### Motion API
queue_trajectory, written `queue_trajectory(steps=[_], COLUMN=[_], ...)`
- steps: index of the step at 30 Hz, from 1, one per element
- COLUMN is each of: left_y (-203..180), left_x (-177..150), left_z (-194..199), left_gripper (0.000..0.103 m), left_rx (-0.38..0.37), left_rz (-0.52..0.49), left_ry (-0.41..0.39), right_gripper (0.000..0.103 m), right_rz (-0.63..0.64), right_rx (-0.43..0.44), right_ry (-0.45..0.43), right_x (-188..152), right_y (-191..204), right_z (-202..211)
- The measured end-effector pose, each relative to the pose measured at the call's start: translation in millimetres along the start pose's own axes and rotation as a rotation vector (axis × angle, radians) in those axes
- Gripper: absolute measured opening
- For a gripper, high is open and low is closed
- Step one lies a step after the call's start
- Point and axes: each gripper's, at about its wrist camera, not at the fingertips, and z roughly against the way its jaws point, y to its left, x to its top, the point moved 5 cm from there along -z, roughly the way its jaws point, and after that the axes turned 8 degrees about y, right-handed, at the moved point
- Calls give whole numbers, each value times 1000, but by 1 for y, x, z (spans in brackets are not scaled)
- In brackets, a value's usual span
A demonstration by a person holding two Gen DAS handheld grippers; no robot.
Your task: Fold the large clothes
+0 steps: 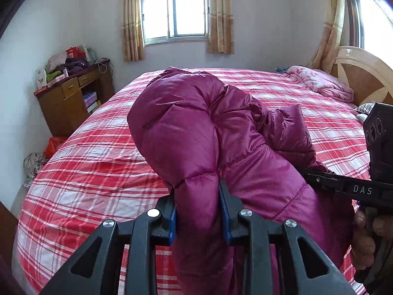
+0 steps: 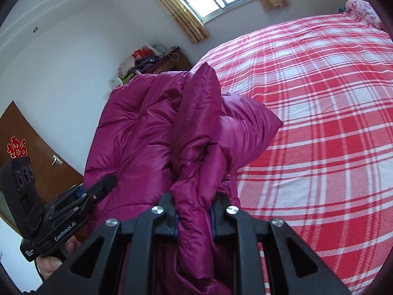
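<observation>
A magenta quilted down jacket (image 1: 196,123) hangs bunched above a bed with a red and white plaid cover (image 1: 98,162). My left gripper (image 1: 197,186) is shut on a puffy fold of the jacket, which is squeezed between its blue pads. In the right wrist view my right gripper (image 2: 195,196) is shut on another bunched edge of the jacket (image 2: 147,127). The right gripper also shows at the right edge of the left wrist view, its fingers (image 1: 319,175) reaching into the fabric. The left gripper's fingers (image 2: 103,184) appear at the left of the right wrist view, against the jacket.
A pink blanket (image 1: 319,83) lies by the wooden headboard (image 1: 363,78). A cluttered wooden desk (image 1: 73,93) stands left of the bed, with bags on the floor (image 1: 51,145). A wooden door (image 2: 36,142) is at the left in the right wrist view. The plaid cover (image 2: 319,123) spreads to the right.
</observation>
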Motion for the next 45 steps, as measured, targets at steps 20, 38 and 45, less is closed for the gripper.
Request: queue_trajectory(steps=[20,38,45], left_y=[60,74,72], left_x=[-47,-59,-57], left_z=[-45,-61,-53], left_gripper=[43,82,82], left_rx=[60,77,84], left_rz=[102,153,158], left_ry=[87,72,86], right_gripper=[22,40,55], right_rz=[13,-6,12], right_rx=[-27,-91,-162], right_ry=[125,145,128], right_x=[-5,-15,-16], right_y=[-4,-18,-10], right_z=[-80,-85,-80])
